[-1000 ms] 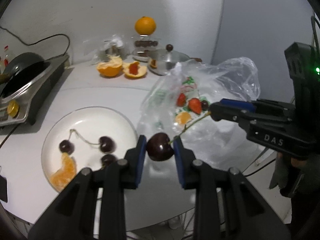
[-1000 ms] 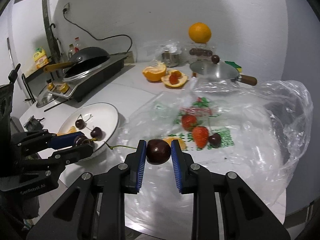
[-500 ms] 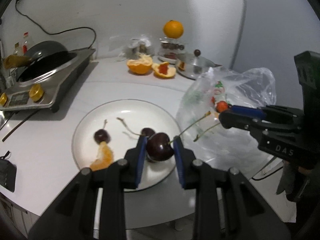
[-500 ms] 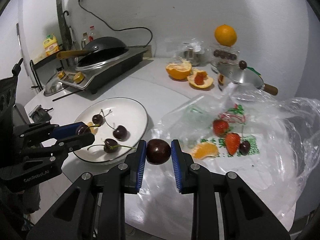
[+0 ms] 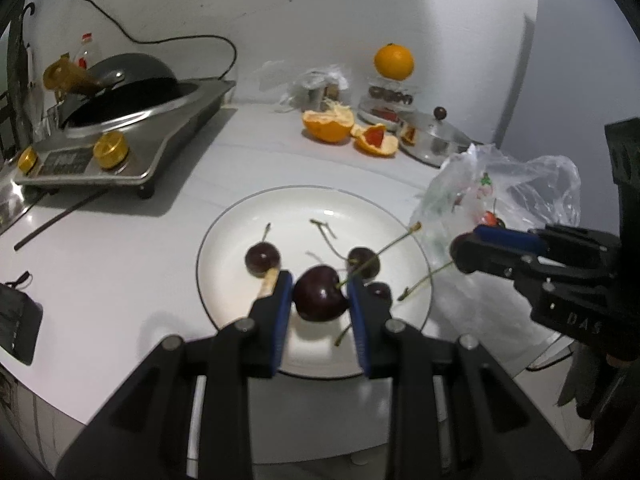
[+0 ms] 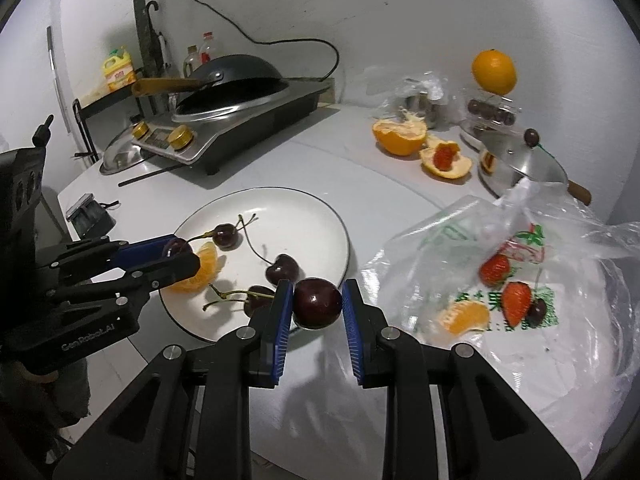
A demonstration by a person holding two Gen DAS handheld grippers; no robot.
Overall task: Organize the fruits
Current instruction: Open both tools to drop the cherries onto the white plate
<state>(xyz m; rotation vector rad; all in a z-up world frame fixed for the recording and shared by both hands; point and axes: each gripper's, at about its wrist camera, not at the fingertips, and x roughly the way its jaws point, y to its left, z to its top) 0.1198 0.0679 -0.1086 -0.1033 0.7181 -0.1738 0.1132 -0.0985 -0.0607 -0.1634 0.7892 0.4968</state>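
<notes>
I am holding one dark cherry in each claw; the left gripper (image 5: 320, 300) is pinching a cherry (image 5: 321, 299) crosswise between its blue pads, stem free and angling up to the right, so the fruit is not being crushed. This one is hanging above the near part of the white plate (image 5: 240, 224), where three loose cherries and an orange segment (image 6: 196, 270) are already lying, so I judge the plate to be the collecting spot. The right gripper (image 6: 316, 309) is likewise clamping its cherry (image 6: 317, 308), hovering just off the plate's near right rim, between the plate and the clear plastic bag (image 6: 580, 332) at the table's right edge; inside the bag, strawberries, another orange segment and one more cherry are waiting, probably the supply I am emptying.
</notes>
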